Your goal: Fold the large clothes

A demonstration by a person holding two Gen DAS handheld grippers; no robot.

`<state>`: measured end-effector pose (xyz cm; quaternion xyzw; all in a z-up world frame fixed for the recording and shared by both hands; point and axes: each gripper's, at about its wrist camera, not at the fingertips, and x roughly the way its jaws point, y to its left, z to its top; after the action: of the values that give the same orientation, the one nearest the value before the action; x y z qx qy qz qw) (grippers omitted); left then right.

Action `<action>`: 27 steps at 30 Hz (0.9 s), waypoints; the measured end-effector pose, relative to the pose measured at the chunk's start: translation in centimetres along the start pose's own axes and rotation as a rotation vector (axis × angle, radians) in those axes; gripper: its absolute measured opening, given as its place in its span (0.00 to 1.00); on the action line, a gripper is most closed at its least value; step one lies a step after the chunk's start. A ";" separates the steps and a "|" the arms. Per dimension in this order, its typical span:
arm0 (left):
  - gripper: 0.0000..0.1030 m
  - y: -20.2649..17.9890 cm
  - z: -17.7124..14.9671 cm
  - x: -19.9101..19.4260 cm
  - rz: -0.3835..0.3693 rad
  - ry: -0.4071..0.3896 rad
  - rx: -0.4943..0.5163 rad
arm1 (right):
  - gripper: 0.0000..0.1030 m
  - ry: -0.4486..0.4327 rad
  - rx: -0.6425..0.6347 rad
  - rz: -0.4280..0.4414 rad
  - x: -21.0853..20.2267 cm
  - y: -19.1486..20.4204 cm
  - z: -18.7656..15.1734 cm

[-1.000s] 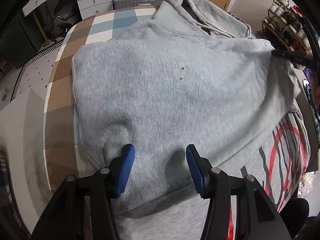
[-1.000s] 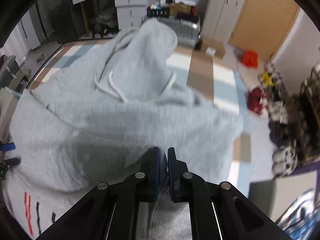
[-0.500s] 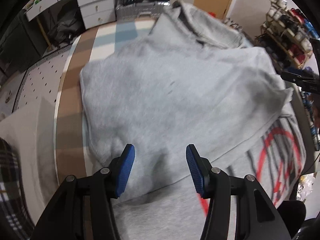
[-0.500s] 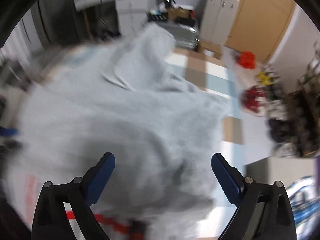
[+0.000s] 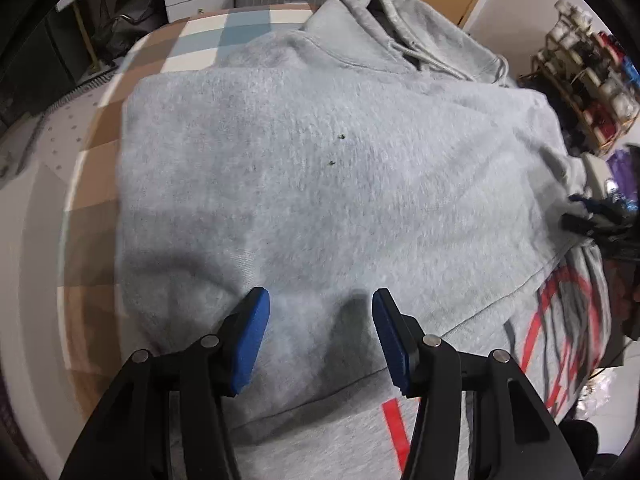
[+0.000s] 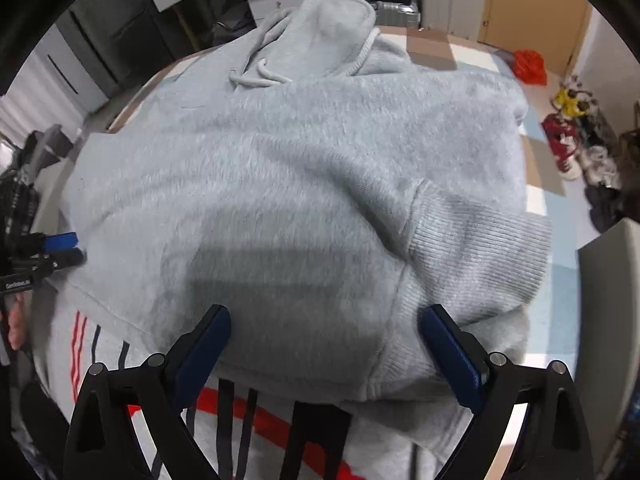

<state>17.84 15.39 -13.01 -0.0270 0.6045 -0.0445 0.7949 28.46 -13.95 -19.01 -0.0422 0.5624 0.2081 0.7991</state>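
Two grippers hang over a grey hoodie (image 5: 320, 168) spread on a checked surface (image 5: 192, 44). Your left gripper (image 5: 320, 344) points down with its blue pads partly apart, nothing between them, folded fleece below. Your right gripper (image 6: 324, 356) has its jaws spread wide above a ribbed cuff (image 6: 480, 248), gripping nothing. The hood (image 6: 328, 24) and drawstrings (image 6: 260, 76) lie at the far end; a red and black print (image 5: 560, 320) shows beneath the folded layer.
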 end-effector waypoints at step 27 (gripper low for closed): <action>0.54 0.5 -3.4 1.1 0.075 0.011 -0.018 | 1.00 0.003 0.229 -0.069 0.7 -2.6 -2.4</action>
<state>14.90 15.79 -14.98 -0.0114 0.6097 -0.0092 0.7925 27.54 -16.80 -20.90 0.0297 0.5820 0.1146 0.8045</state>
